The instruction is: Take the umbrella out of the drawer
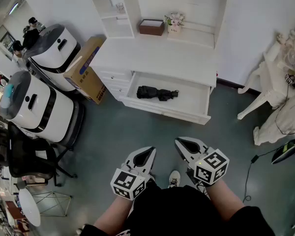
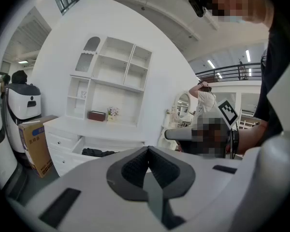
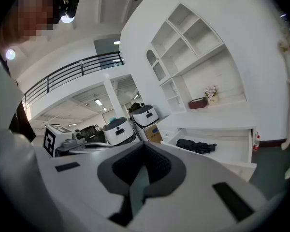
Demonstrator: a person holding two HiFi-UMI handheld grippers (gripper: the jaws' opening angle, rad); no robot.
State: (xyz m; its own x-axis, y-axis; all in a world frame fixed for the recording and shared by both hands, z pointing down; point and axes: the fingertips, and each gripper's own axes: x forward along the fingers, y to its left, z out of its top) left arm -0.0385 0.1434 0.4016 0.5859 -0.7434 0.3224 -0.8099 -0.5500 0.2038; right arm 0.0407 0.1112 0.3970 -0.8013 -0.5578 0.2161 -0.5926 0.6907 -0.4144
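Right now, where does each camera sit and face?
Head view: on the person's head, looking steeply down at the open drawer and umbrella; left tool, right tool, forearms show.
Left gripper view: on the left tool, facing the drawer; shut jaws show.
Right gripper view: on the right tool, facing the drawer; shut jaws show.
All three share the umbrella.

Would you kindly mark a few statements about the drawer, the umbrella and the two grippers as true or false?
1. The drawer is open. True.
2. The umbrella lies in the drawer. True.
3. The left gripper grips the umbrella. False: it is shut on nothing, well short of the drawer.
4. The right gripper has its jaws wide apart. False: they are together, with nothing between them.
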